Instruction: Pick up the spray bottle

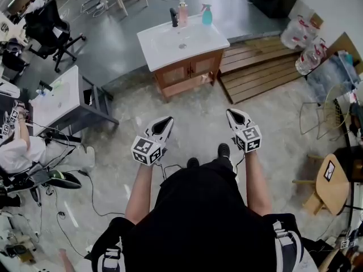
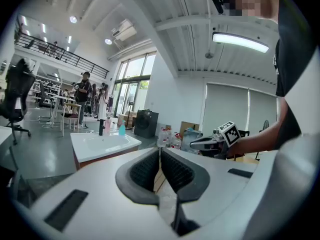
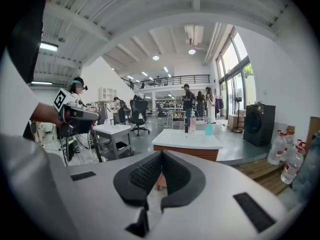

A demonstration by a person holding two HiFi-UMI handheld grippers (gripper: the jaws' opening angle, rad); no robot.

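The teal spray bottle (image 1: 207,15) stands at the back right corner of a white sink vanity (image 1: 164,50), beside a pink bottle (image 1: 182,11) and a black tap (image 1: 174,17). Both grippers hang over the floor well short of the vanity. My left gripper (image 1: 164,122) and right gripper (image 1: 234,114) both point toward it, jaws shut and empty. In the left gripper view the closed jaws (image 2: 160,156) frame the distant spray bottle (image 2: 122,129). The right gripper view shows shut jaws (image 3: 161,164) with the spray bottle (image 3: 209,129) far ahead.
Wooden steps (image 1: 261,67) lie right of the vanity, with large water bottles (image 1: 309,58) beyond. A white table (image 1: 57,98) and a seated person (image 1: 17,152) are at the left. An office chair (image 1: 48,27) stands far left, a wooden stool (image 1: 332,183) at the right.
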